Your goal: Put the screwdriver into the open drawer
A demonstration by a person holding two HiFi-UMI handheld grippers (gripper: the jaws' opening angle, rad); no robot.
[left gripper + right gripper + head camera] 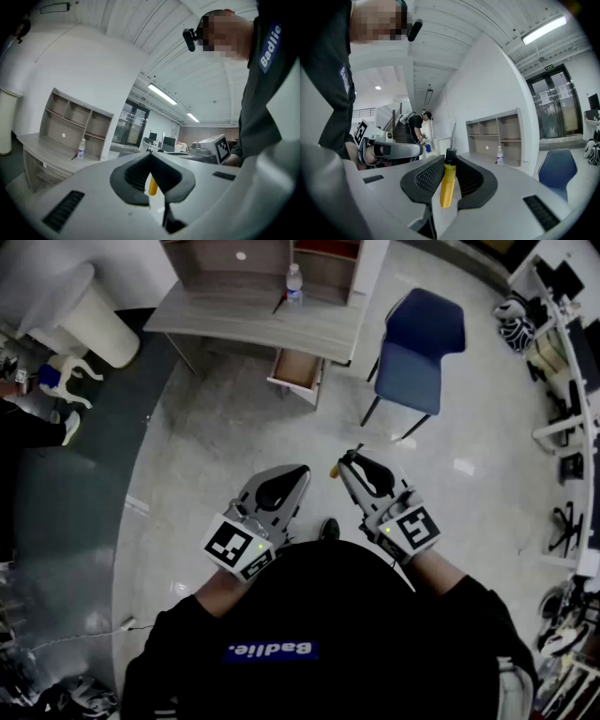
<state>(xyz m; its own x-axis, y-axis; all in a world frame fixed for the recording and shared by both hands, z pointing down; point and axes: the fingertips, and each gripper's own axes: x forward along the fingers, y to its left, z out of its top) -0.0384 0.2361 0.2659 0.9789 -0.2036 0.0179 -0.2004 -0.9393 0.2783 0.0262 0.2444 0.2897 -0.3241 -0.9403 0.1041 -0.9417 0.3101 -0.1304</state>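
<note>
The person's black top [309,634] fills the near edge of the head view, both forearms reaching out from it; just beyond, the left hand-held gripper [300,472] and the right hand-held gripper [350,461] are held side by side over the pale floor [206,456], near each other but apart, each with its marker cube towards the person. The left hand-held gripper has its jaw tips brought together; in its own view a small yellow sliver shows in the gap behind the tips, and I cannot tell what it is. The right hand-held gripper is closed partway on the screwdriver [447,185], its ribbed pads pressing the yellow handle from both sides; the black collar and metal shaft rise above the jaws in that view, and in the head view the yellow handle end pokes out at the left of its tips.

Farther off, well apart from both, the drawer [298,371] stands pulled out from under the wooden surface [234,324]; a blue chair [419,348] stands to its right; on the surface a water bottle [293,282] is upright before a shelf unit [230,259] at the far side.
</note>
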